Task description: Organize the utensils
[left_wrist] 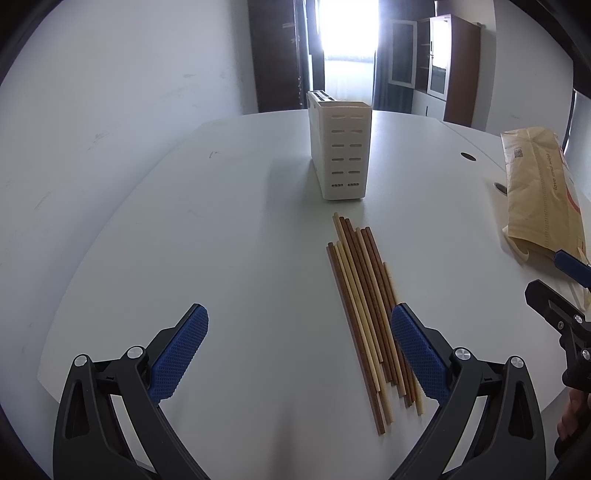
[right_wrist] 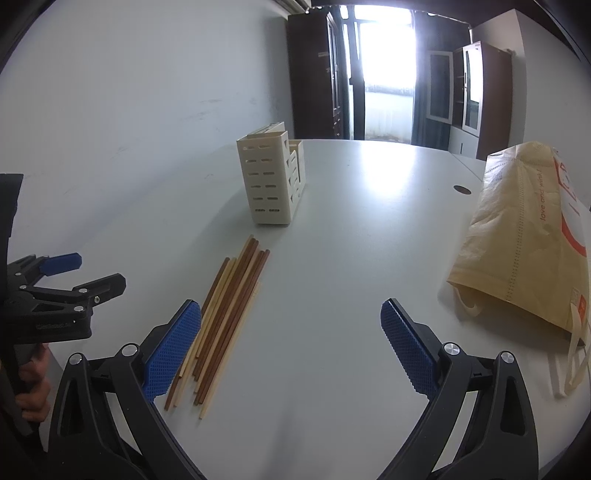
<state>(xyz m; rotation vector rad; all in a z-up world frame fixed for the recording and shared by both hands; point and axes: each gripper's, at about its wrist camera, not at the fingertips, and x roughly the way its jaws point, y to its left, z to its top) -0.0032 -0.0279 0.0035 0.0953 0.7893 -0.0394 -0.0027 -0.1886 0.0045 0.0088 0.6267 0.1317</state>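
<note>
Blown-out backlight from window (left_wrist: 349,29), glare on table (right_wrist: 388,192), fisheye-curved edges

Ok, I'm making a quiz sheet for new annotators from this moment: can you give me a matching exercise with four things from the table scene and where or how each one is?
Things:
1. chopsticks
2. utensil holder
3. paper bag
4. left gripper

Places or states:
A. lying on its side at the right of the table
B. standing upright beyond the loose bundle
C. open, holding nothing
D. lying flat in a loose bundle, between the two grippers

Pairs: 1-D, 2-B, 3-A, 4-C
</note>
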